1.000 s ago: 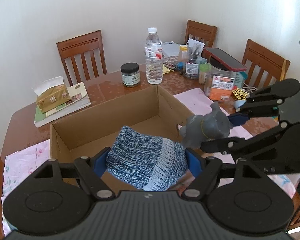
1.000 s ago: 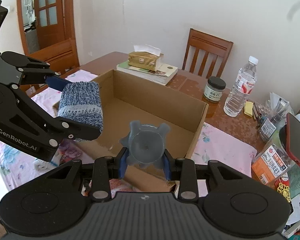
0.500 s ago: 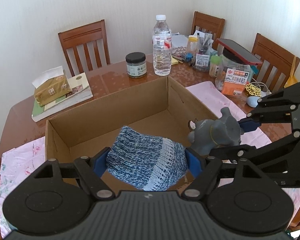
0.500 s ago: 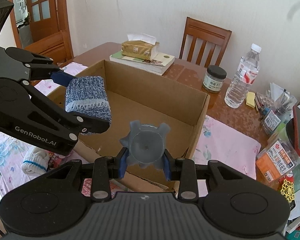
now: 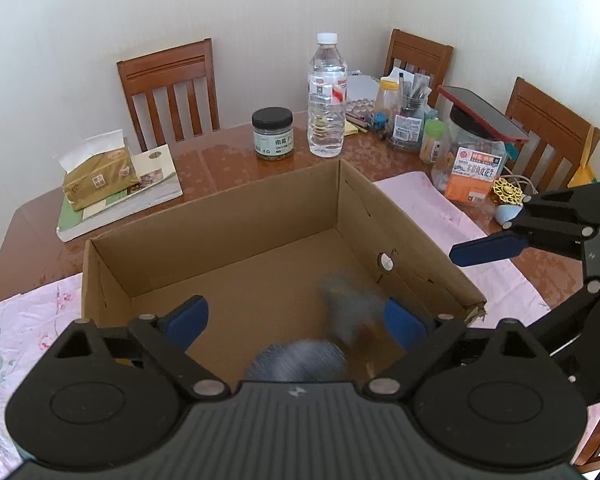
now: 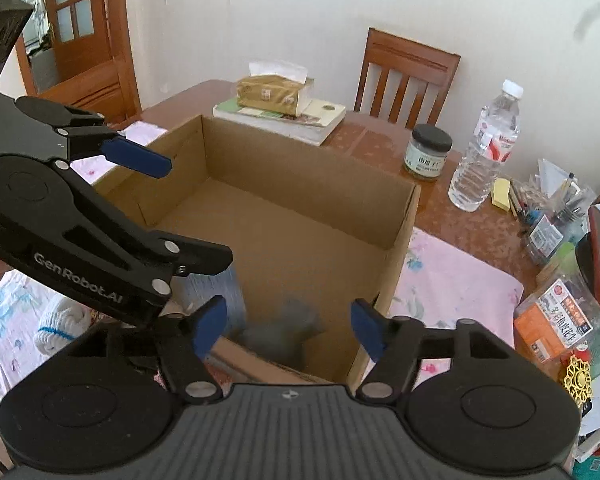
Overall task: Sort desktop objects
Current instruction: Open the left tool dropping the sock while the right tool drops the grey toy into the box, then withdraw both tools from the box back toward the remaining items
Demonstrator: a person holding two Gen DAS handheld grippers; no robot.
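An open cardboard box (image 5: pixel 236 224) stands on the table; it also shows in the right wrist view (image 6: pixel 308 172). My left gripper (image 5: pixel 296 322) is open above the box's near end. The blue knitted cloth (image 5: pixel 300 364) is a blur below it, inside the box; it also shows in the right wrist view (image 6: pixel 216 292). My right gripper (image 6: pixel 286 326) is open over the box's near right corner. The grey toy elephant (image 6: pixel 284 332) is a blur inside the box beneath it, and shows in the left wrist view (image 5: pixel 350 312).
Behind the box stand a water bottle (image 5: pixel 327 96), a dark-lidded jar (image 5: pixel 272 133), a tissue box (image 5: pixel 100 176) on books, and a cluster of pens, bottles and packets (image 5: pixel 440 136). Wooden chairs (image 5: pixel 172 92) ring the table. A white sock (image 6: pixel 58 324) lies on the pink cloth.
Both grippers have opened. The knitted cloth and the grey elephant have left the fingers and are falling into the box.
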